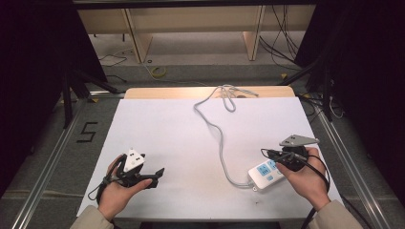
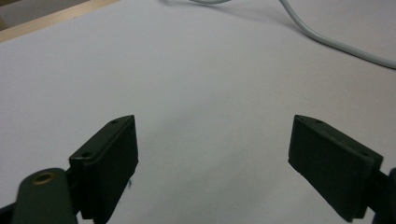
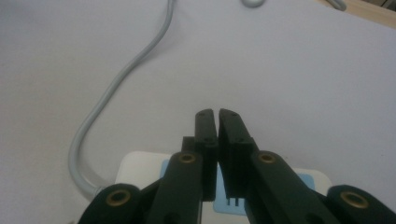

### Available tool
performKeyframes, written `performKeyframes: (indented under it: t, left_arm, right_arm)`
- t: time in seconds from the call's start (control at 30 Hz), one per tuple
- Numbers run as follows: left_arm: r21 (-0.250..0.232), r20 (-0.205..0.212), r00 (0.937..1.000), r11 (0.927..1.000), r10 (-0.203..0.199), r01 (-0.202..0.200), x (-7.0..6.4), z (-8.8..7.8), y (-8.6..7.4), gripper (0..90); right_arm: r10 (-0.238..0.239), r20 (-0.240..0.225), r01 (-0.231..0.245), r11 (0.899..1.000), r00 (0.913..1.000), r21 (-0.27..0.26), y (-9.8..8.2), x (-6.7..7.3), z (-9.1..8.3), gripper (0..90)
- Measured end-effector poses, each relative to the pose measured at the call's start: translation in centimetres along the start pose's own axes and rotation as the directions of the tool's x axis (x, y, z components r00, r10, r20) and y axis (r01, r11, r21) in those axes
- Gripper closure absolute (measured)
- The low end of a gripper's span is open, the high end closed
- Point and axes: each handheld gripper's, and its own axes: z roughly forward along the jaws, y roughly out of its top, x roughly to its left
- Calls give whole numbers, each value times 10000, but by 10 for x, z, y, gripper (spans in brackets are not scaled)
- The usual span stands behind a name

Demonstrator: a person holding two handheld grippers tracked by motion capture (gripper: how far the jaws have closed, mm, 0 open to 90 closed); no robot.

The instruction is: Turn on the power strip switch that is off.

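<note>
Near the desk's front right corner the right gripper [image 1: 279, 157], held in the person's right hand [image 1: 308, 179], hangs just over the far end of a white power strip [image 1: 265, 175]. In the right gripper view its two black jaws stand almost together, a thin slit between them and nothing in it, with the strip directly beneath them [image 3: 140, 170]; whether the tips touch the strip's top cannot be told. The strip is a short white block with light blue socket panels [image 3: 306, 179], lying aslant close to the desk's front edge on the white sheet [image 1: 167, 138] that covers the desk. Near the front left corner the left gripper [image 1: 155, 176] is held low in the left hand [image 1: 117, 193], well apart from the strip, its jaws wide apart over bare sheet. From the strip's left end a grey cord [image 1: 217, 131] runs away across the sheet in a loose curve and ends in a tangle of loops [image 1: 228, 95] at the desk's far edge, where a strip of bare wood [image 1: 157, 92] shows.
</note>
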Motion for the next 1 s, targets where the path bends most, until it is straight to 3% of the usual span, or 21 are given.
performKeyframes:
  t: [0.53, 0.8, 1.0]
  left_arm:
    - [-25, -80, 10000, 10000, 51, -51, 1, 2, 1, 154]
    - [-69, -102, 9999, 10000, -7, 6, 1, 3, 1, 154]
    - [-65, -104, 9999, 10000, -8, 7, 2, 4, 2, 154]
  right_arm:
    - [461, 209, -440, 9947, 9987, -934, 5, -13, 1, 732]
    - [561, 157, -534, 9891, 9983, -1371, 5, -20, 5, 628]
    - [671, -135, -684, 9800, 9977, -1867, 1, -23, 10, 511]
